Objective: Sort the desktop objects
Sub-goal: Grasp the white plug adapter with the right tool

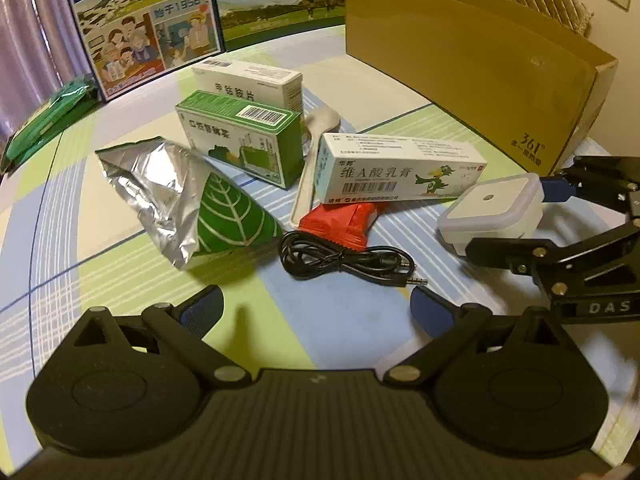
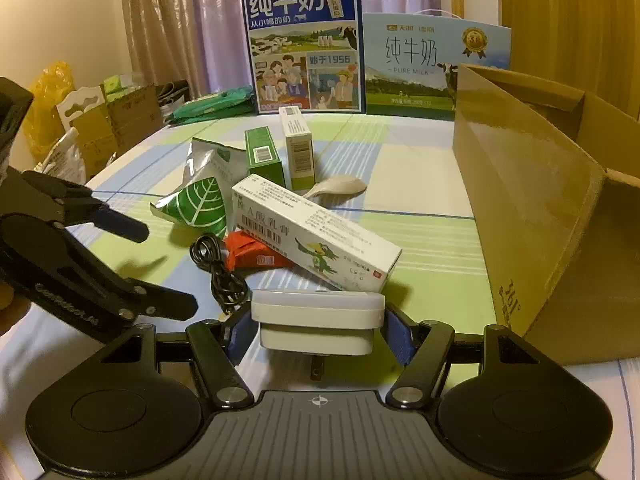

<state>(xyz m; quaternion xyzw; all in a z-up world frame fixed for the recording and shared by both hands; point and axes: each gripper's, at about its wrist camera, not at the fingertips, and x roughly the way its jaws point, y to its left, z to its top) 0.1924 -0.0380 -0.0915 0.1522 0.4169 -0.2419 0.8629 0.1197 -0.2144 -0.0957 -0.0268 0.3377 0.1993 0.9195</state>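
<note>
White plastic sits clamped in the right gripper (image 2: 318, 330): the square plug-in night light (image 2: 318, 316) is pinched by its sides, prongs pointing back at the camera, likely so it can go straight into the cardboard box (image 2: 532, 208) just to the claw's right. Ahead of those fingers lie the ointment carton (image 2: 320, 236), red wrapper (image 2: 256, 254) and black cable (image 2: 218, 268). Over on its left, the left gripper (image 1: 316, 308) hangs spread wide, holding nothing, the cable just ahead of its tips.

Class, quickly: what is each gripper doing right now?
Left gripper: open, holding nothing, above the black cable.
Right gripper: shut on the white plug-in night light.
</note>
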